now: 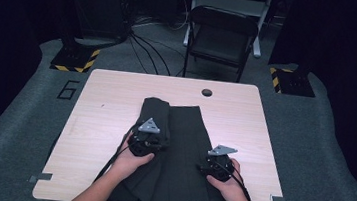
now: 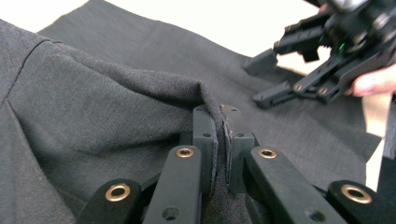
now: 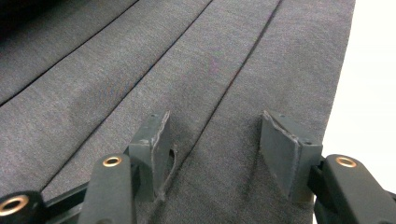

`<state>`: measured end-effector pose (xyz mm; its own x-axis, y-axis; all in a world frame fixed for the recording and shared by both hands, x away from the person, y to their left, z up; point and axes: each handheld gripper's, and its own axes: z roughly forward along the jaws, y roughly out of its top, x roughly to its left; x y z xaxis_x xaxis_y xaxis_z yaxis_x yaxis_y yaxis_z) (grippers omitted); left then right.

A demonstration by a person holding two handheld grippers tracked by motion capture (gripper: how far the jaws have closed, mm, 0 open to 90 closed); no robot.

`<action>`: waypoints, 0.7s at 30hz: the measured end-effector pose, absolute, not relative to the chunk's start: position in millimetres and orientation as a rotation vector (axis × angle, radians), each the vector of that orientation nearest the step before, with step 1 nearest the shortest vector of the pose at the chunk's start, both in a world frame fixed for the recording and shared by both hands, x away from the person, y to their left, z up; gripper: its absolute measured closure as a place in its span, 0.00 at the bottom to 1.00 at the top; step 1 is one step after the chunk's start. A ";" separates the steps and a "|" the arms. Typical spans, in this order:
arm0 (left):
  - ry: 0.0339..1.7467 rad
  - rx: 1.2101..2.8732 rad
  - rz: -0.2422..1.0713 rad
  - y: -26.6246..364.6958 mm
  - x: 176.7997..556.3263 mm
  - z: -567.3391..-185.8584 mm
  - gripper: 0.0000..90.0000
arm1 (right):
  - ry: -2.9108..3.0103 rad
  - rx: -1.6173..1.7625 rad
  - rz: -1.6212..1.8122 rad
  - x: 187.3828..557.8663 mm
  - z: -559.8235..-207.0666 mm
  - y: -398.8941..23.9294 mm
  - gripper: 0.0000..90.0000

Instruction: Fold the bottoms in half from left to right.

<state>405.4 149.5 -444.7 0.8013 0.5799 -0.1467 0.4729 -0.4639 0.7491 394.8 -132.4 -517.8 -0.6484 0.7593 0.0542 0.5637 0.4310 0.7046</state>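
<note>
Folding a dark pleated skirt (image 1: pixel 181 151) on the wooden table (image 1: pixel 104 118): the left side is already doubled over toward the middle. The left gripper (image 2: pixel 221 135) has its jaws clamped tight on a pinched ridge of the cloth. The right gripper (image 3: pixel 212 144) has its jaws apart, resting over the pleats near the right edge, gripping nothing. The right side looks unfolded; about halfway.

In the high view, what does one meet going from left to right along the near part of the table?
Bare table → left gripper, shut on the skirt's fold → dark skirt → right gripper, open → bare table again.
</note>
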 end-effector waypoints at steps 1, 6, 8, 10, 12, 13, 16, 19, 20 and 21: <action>0.778 2.151 0.159 145.7 405.5 -449.5 0.95 | 2.416 1.140 1.030 395.1 -517.9 -132.6 0.48; 0.800 2.165 0.128 133.5 408.3 -469.9 0.95 | 2.417 1.146 1.033 394.8 -517.7 -132.5 0.48; 0.802 2.164 0.127 131.8 409.4 -473.8 0.95 | 2.417 1.144 1.030 394.8 -517.8 -132.7 0.48; 0.811 2.155 0.122 130.8 409.7 -476.6 0.95 | 2.418 1.144 1.030 394.9 -517.8 -132.8 0.48; 0.818 2.153 0.115 129.7 409.7 -479.6 0.95 | 2.419 1.143 1.031 394.9 -517.7 -132.9 0.48; 0.816 2.153 0.121 129.6 409.7 -480.6 0.95 | 2.419 1.143 1.031 394.9 -517.7 -132.9 0.47; 0.822 2.149 0.115 129.7 409.0 -483.7 0.94 | 2.419 1.144 1.031 394.9 -517.7 -132.9 0.48; 0.817 2.151 0.103 131.3 409.0 -484.7 0.90 | 2.418 1.143 1.031 394.9 -517.8 -132.8 0.48; 0.827 2.136 0.086 131.2 408.4 -483.9 0.87 | 2.418 1.143 1.031 394.9 -517.8 -132.8 0.48; 0.824 2.130 0.081 131.9 407.9 -482.4 0.84 | 2.419 1.143 1.031 394.9 -517.8 -132.9 0.48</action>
<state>407.9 131.9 -482.4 0.7825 0.5833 -0.2177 0.5297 -0.4399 0.7252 394.9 -132.9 -517.8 -0.6507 0.7575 0.0523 0.5625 0.4346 0.7034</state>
